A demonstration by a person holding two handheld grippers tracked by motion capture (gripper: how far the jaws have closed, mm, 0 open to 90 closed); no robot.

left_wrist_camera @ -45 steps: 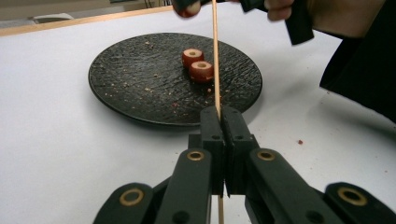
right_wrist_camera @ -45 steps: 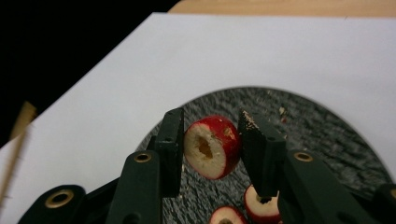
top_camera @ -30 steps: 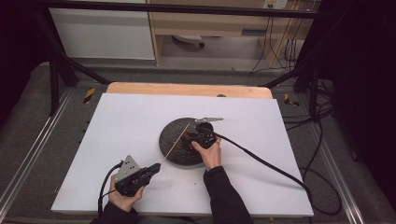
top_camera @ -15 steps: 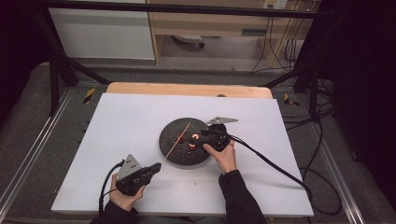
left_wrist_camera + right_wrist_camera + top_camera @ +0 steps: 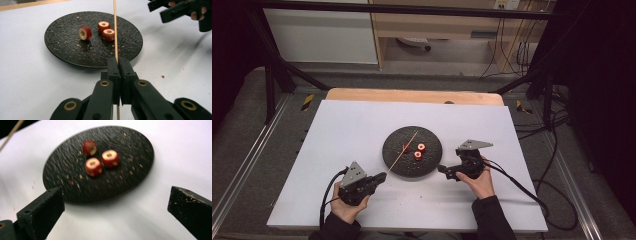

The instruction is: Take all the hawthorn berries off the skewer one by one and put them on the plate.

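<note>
Plate (image 5: 412,167): dark, round, mid-surface, the landmark.
Left of plate: bare white surface (image 5: 337,135), open passage.
Behind plate: bare to the wooden edge.
On plate: three red rings (image 5: 85,33) near its middle.
Across plate's left part: thin skewer (image 5: 404,147), slanting, pinched in left claw (image 5: 384,176).
Right of plate: right claw (image 5: 441,169), spread wide.

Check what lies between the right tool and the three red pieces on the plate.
In the right gripper view, between the open right tool and the red pieces lie bare white table, then crumb-strewn black plate.
</note>
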